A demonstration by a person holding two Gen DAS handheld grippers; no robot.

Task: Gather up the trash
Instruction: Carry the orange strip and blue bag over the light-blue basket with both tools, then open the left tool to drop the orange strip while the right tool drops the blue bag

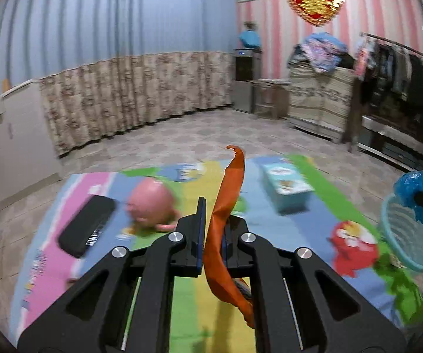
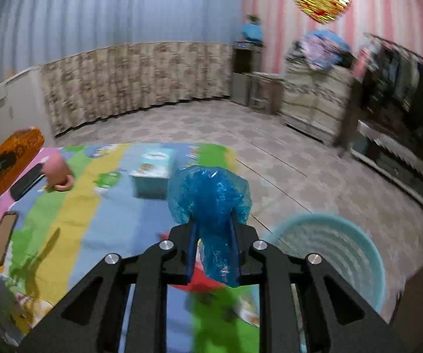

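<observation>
Both scraps lifted, none binned yet.

Left gripper (image 1: 211,229) clamped on orange wrapper (image 1: 226,206) above mat (image 1: 182,309); right gripper (image 2: 213,247) clamped on blue bag (image 2: 208,197) beside basket (image 2: 370,253). Left to do: drop both in.

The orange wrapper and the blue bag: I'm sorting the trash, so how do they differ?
The orange wrapper is a long, flat strip; the blue bag is a crumpled, see-through wad. The left gripper pinches the wrapper, the right gripper the bag. Both are held above the mat.
</observation>
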